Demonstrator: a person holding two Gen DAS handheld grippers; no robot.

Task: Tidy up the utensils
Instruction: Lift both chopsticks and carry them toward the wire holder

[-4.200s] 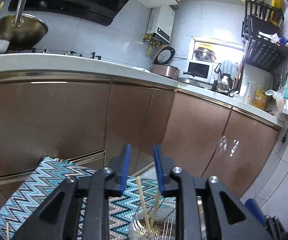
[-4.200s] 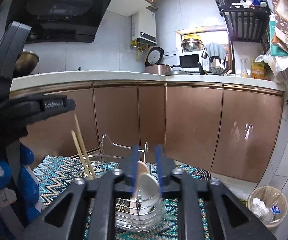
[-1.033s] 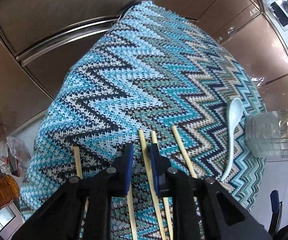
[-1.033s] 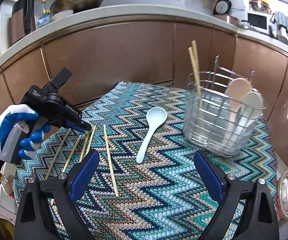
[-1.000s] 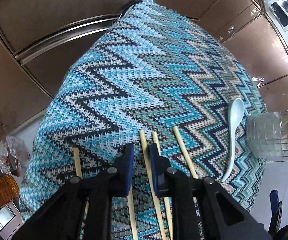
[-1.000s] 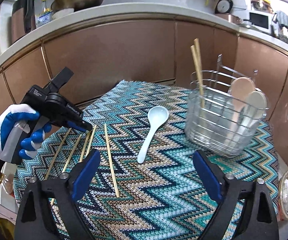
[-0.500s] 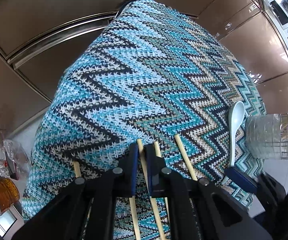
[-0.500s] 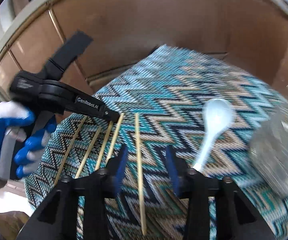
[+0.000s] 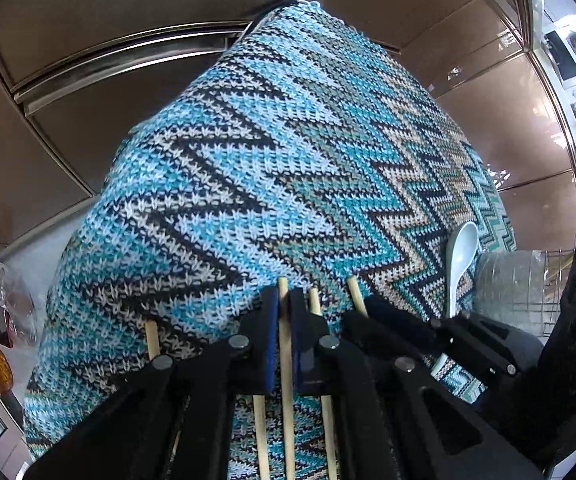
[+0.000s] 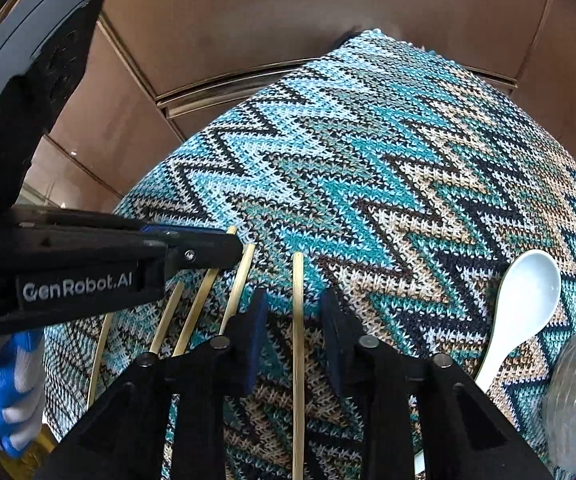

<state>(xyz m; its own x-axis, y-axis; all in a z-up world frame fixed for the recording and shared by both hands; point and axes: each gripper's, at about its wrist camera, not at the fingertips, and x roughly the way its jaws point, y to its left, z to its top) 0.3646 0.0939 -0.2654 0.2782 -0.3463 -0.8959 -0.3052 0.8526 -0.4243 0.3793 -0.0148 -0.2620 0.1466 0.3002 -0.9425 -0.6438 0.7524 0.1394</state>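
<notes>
Left wrist view: left gripper [image 9: 283,304] has its blue pads clamped on one wooden chopstick [image 9: 285,364], which runs straight up between them with its tip poking just past the fingertips; the stick lies on the zigzag knit cloth [image 9: 271,168]. Flanking it on the cloth, just beside, are more chopsticks: one to the left [image 9: 152,338], one close on the right [image 9: 315,304], and a further one [image 9: 354,294] whose lower part is hidden under the right gripper's black body. Right wrist view: right gripper [image 10: 295,312] straddles a single chopstick [image 10: 297,360]; its jaws are closing, the stick sits centred in the gap, and daylight still shows on both sides, so the pads are not yet pressing on it. Left of that stick, three or four more chopsticks [image 10: 237,288] lie roughly parallel on the cloth [image 10: 368,152], and the left gripper [image 10: 223,248], held by a blue-and-white gloved hand [image 10: 7,392], pinches the upper end of one of them. Right of the gripped-for stick, well apart, a white ceramic spoon [image 10: 520,304] lies bowl-up on the cloth; the same spoon [image 9: 460,256] shows in the left view. Beside the spoon's handle stands the clear holder in a wire frame [image 9: 512,284], only partly in frame. Brown cabinet fronts [image 10: 288,12] lie beyond the cloth.
</notes>
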